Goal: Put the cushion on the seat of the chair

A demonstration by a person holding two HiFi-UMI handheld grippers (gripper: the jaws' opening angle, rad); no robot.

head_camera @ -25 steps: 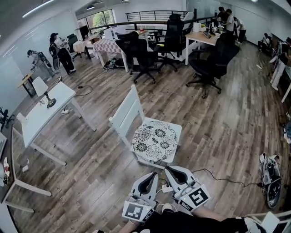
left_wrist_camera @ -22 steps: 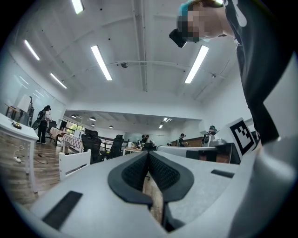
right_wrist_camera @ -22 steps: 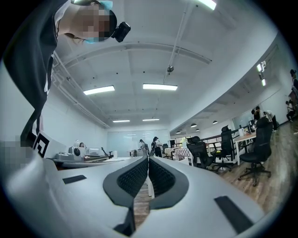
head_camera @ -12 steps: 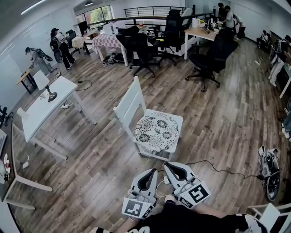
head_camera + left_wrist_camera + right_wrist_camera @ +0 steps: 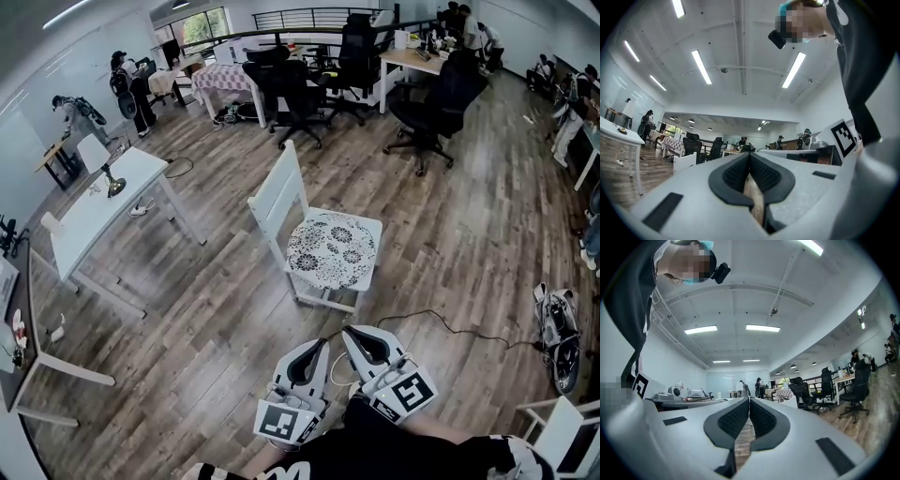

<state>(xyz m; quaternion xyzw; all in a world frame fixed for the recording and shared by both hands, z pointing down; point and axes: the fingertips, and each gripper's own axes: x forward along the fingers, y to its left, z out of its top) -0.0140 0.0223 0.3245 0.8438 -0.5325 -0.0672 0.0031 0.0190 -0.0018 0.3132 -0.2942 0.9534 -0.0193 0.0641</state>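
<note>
Head view, with both tool views. The wooden floor (image 5: 469, 234) filled most of the scene. A long white surface (image 5: 94, 220) stood at about 10 o'clock from the viewer. A group of black office chairs (image 5: 436, 103) stood far off, between 12 and 1 o'clock.

The white chair (image 5: 281, 192) stood alone near the centre, at 12 o'clock from the two tools and apart from them, its slatted back toward 10 o'clock. The cushion (image 5: 330, 251) (round, white with a dark floral print) lay flat on the chair's seat and covered most of it.

The left tool (image 5: 314, 349) and the right tool (image 5: 354, 333) were held side by side at 6 o'clock, close to the person's body, their tips angled toward each other. In the left tool view the left tool (image 5: 750, 157) had its ribbed pads pressed together with nothing between them. The right tool view showed the right tool (image 5: 749, 401) likewise closed and empty.

A black cable (image 5: 441, 323) ran across the floor at 3 o'clock from the tools. A small desk lamp (image 5: 114, 183) stood on the white surface.
</note>
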